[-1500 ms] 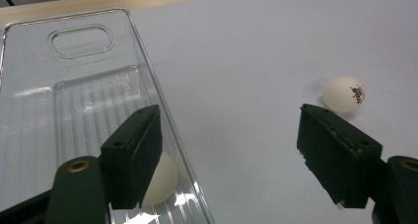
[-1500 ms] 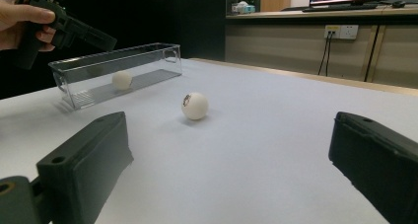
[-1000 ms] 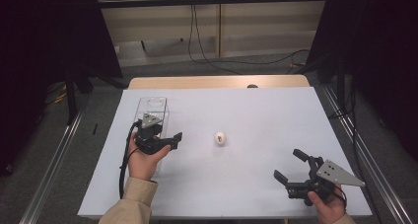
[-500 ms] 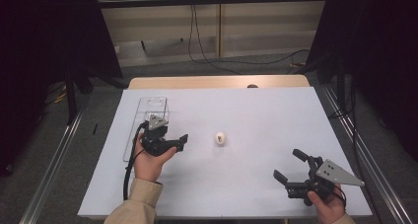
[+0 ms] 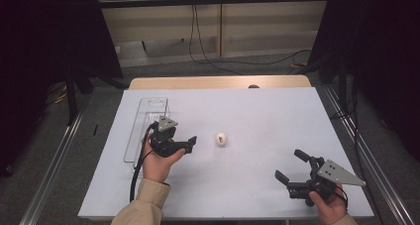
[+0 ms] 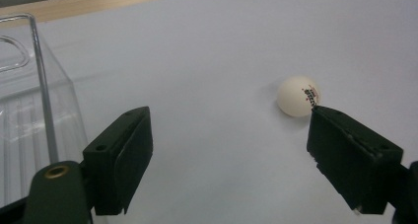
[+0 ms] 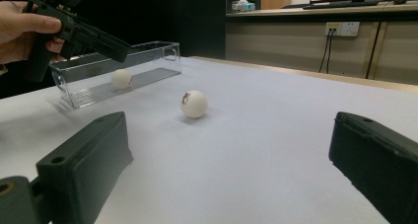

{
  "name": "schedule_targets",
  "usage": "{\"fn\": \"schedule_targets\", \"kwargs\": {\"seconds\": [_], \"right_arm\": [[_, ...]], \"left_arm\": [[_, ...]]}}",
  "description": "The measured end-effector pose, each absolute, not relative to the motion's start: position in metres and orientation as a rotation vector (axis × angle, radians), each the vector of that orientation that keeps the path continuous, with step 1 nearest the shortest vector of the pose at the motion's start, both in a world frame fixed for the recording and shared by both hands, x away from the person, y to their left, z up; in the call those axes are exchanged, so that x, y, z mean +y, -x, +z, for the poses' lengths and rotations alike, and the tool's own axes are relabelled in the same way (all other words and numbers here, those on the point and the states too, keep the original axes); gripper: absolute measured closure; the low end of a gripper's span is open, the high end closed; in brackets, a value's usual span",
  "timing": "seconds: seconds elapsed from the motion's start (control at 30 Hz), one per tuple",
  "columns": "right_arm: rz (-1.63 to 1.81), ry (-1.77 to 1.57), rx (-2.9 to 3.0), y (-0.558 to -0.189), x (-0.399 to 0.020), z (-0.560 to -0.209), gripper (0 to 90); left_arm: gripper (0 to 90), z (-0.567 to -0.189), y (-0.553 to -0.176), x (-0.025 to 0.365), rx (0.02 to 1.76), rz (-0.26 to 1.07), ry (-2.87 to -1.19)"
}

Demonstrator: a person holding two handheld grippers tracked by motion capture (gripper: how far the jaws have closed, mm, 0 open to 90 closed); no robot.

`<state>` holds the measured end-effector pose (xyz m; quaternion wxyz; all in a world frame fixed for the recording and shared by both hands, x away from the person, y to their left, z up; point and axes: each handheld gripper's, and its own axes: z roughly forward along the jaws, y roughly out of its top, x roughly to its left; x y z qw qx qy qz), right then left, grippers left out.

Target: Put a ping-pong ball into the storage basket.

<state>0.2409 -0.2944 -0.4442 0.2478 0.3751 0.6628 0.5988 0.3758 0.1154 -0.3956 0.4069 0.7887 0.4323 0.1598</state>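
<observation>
White and round, a small ball [image 5: 221,139] sat alone near the middle of the table [image 5: 257,111], well away from every edge. It looked smooth and hard, like a ping-pong ball, with a tiny red and black print on one side. The left gripper [image 5: 185,144] hovered just beside the ball, on the side toward the table's left edge, and its two black jaws stood wide apart with nothing between them. In the left gripper view the ball [image 6: 297,95] lay just in front of one jaw, not yet between the two. A clear plastic box [image 5: 146,127], long and thin with shiny see-through walls, lay near the left edge of the table. In the right gripper view another white ball [image 7: 121,78] already rested inside the box [image 7: 118,71]. So it looked like one ball was put away and one was left to go. The loose ball was not grabbed yet, and it probably had to be picked up and dropped in the box too. The right gripper [image 5: 296,172] waited near the front right corner of the table, far from the ball, and its jaws were wide open and empty too. The table top was flat, plain and white, like a big sheet of paper, with a strip of light wood at the far edge.
</observation>
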Motion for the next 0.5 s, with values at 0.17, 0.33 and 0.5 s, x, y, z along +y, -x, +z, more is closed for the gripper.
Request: {"fn": "schedule_targets", "kwargs": {"seconds": [0.17,0.33,0.5], "right_arm": [[1.634,-1.027,1.81,-0.2418,-0.2944,-0.4447,1.7],[1.625,-1.027,1.816,-0.2419,-0.2949,-0.4453,1.7],[1.624,-1.027,1.818,-0.2412,-0.2946,-0.4459,1.7]], "left_arm": [[17.5,-0.3978,-0.3769,0.1106,1.082,0.401,-1.986],[16.0,-0.3993,-0.3779,0.1088,1.076,0.399,-1.992],[15.2,-0.3997,-0.3773,0.1079,1.07,0.393,-1.988]]}}
